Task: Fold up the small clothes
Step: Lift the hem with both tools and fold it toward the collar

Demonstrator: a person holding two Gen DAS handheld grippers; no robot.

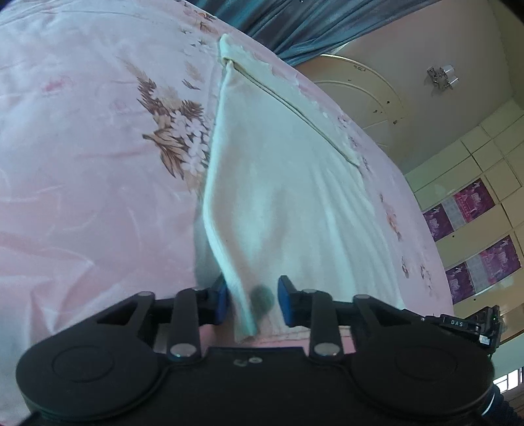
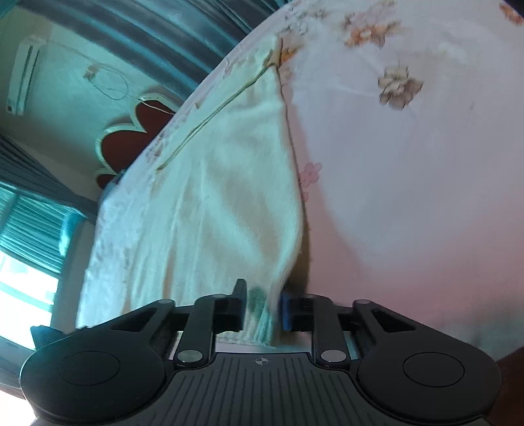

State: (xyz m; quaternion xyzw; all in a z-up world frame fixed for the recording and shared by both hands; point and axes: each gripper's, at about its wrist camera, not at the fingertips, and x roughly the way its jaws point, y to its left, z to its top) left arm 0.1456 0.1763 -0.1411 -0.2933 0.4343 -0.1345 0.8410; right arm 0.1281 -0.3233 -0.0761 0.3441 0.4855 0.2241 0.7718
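2 tongs at a pale garment (image 1: 281, 196) on a floral bedsheet (image 1: 82, 147).
Left tongs (image 1: 251, 303) and right tongs (image 2: 263, 306) stand narrowly open, each with a folded cloth edge between, not visibly pinched.

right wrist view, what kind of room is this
Most likely a home bedroom: a pink floral bedsheet under the pale cream garment, teal pleated curtains, and a white wall-mounted air conditioner.

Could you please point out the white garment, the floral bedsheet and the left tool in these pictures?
white garment (image 1: 278, 203): left wrist view, on its creased middle panel.
floral bedsheet (image 1: 98, 147): left wrist view, on bare pink fabric left of the garment.
left tool (image 1: 251, 303): left wrist view, midway between its blue-padded fingertips.
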